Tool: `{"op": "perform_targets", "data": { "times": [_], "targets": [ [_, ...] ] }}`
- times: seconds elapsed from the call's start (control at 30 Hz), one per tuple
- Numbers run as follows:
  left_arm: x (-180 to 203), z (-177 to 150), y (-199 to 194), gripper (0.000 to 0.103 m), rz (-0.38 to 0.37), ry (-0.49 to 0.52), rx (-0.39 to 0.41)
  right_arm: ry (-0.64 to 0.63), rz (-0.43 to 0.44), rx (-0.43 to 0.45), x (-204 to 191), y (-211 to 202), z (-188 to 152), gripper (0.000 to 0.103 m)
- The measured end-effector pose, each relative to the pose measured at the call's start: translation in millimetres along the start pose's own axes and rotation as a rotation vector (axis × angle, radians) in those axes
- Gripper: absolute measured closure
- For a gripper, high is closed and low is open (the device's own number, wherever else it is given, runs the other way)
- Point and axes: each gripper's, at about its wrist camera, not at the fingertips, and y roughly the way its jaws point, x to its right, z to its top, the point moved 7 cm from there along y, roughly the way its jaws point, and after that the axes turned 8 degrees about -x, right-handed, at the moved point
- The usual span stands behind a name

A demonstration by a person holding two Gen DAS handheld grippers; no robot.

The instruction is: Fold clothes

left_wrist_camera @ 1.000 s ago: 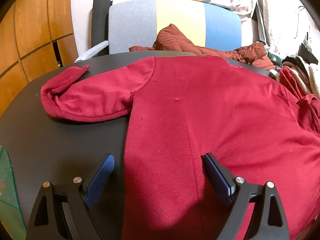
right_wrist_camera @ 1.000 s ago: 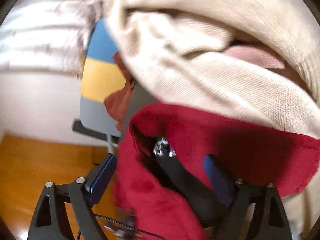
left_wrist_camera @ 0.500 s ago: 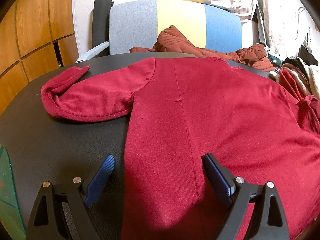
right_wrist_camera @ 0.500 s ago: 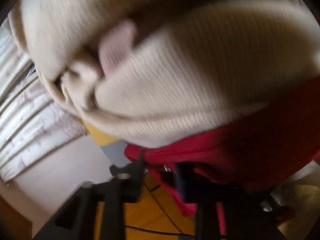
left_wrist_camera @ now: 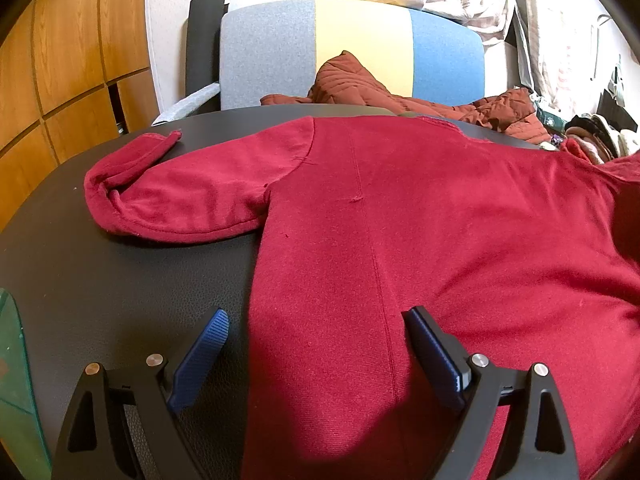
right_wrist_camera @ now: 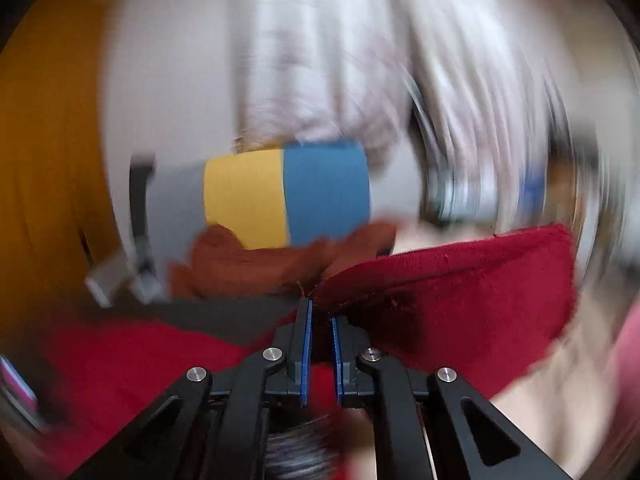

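A dark red sweater (left_wrist_camera: 400,220) lies flat on the black table (left_wrist_camera: 100,280), its left sleeve (left_wrist_camera: 180,196) bent back on itself. My left gripper (left_wrist_camera: 316,314) stands open over the sweater's near edge, one blue pad on the table and the other on the cloth. The right wrist view is blurred by motion. There my right gripper (right_wrist_camera: 320,316) has its jaws closing to a narrow gap with red fabric between the pads. The sweater's other sleeve (right_wrist_camera: 460,292) hangs lifted off the table from its fingertips.
A grey, yellow and blue chair (left_wrist_camera: 360,48) stands behind the table with a rust quilted jacket (left_wrist_camera: 360,84) on it. A pile of other clothes (left_wrist_camera: 596,140) lies at the far right. Wooden cabinets (left_wrist_camera: 60,60) fill the left; a green glass edge (left_wrist_camera: 12,360) is near left.
My right gripper went from wide open to pinched on the red sleeve and swung away from the cream knit toward the chair. My left gripper and the sweater's body stayed put.
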Motion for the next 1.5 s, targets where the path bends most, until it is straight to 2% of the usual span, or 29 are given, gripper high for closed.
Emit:
{"op": "perform_targets", "data": {
  "times": [0.03,0.07,0.17,0.2,0.23,0.27,0.3,0.33,0.37,0.47,0.53,0.57,0.6,0.7,0.77,0.8,0.83,0.87,0.9,1.07,1.2,1.27,1.37,1.47,1.5],
  "targets": [
    [0,0,0,0.01,0.0,0.0,0.0,-0.06,-0.036,-0.04,-1,13,-8,0.094],
    [0,0,0,0.01,-0.001,0.0,0.0,-0.053,-0.036,-0.103,2,27,-20,0.094],
    [0,0,0,0.01,-0.001,0.001,0.0,0.198,-0.001,-0.403,34,83,-86,0.093],
    [0,0,0,0.01,-0.001,0.001,-0.001,0.302,0.015,-0.465,45,91,-107,0.087],
    [0,0,0,0.01,-0.001,0.001,-0.002,0.409,0.043,-0.506,54,95,-125,0.087],
    [0,0,0,0.01,-0.001,0.001,-0.001,0.5,0.085,-0.505,60,93,-136,0.087],
    [0,0,0,0.01,0.0,0.001,0.0,0.565,0.127,-0.484,64,86,-140,0.08],
    [0,0,0,0.009,0.001,0.001,0.001,0.591,0.138,-0.461,66,78,-140,0.07],
    [0,0,0,0.009,0.002,0.001,0.002,0.603,0.137,-0.438,69,69,-139,0.066],
    [1,0,0,0.009,0.005,0.0,0.005,0.558,0.039,-0.35,90,47,-126,0.057],
    [1,0,0,0.009,0.004,-0.001,0.006,0.541,-0.031,-0.293,113,40,-123,0.03],
    [1,0,0,0.009,0.004,-0.002,0.006,0.56,-0.07,-0.277,124,40,-119,0.024],
    [1,0,0,0.009,0.005,-0.001,0.006,0.587,-0.093,-0.265,132,36,-113,0.023],
    [1,0,0,0.009,0.009,-0.001,0.006,0.65,-0.12,-0.333,148,65,-112,0.023],
    [1,0,0,0.009,0.009,-0.001,0.006,0.712,-0.134,-0.419,163,86,-124,0.026],
    [1,0,0,0.009,0.009,-0.001,0.006,0.738,-0.135,-0.431,167,93,-125,0.035],
    [1,0,0,0.009,0.009,-0.001,0.006,0.724,-0.139,-0.425,167,98,-121,0.055],
    [1,0,0,0.009,0.009,-0.001,0.006,0.67,-0.149,-0.42,163,101,-114,0.07],
    [1,0,0,0.009,0.009,-0.001,0.006,0.592,-0.155,-0.406,158,104,-104,0.1],
    [1,0,0,0.009,0.012,-0.002,0.009,0.305,-0.227,-0.255,143,99,-45,0.1],
    [1,-1,0,0.009,0.022,-0.012,0.011,0.25,-0.329,-0.149,158,94,-13,0.103],
    [2,-1,-1,0.009,0.031,-0.017,0.014,0.236,-0.395,-0.166,167,110,-7,0.103],
    [2,-1,-1,0.009,0.033,-0.019,0.015,0.251,-0.408,-0.356,182,159,-41,0.102],
    [2,-1,-1,0.009,0.034,-0.019,0.016,0.26,-0.418,-0.362,174,163,-47,0.099],
    [2,-1,-1,0.009,0.035,-0.018,0.017,0.277,-0.426,-0.329,169,154,-43,0.087]
  ]
}}
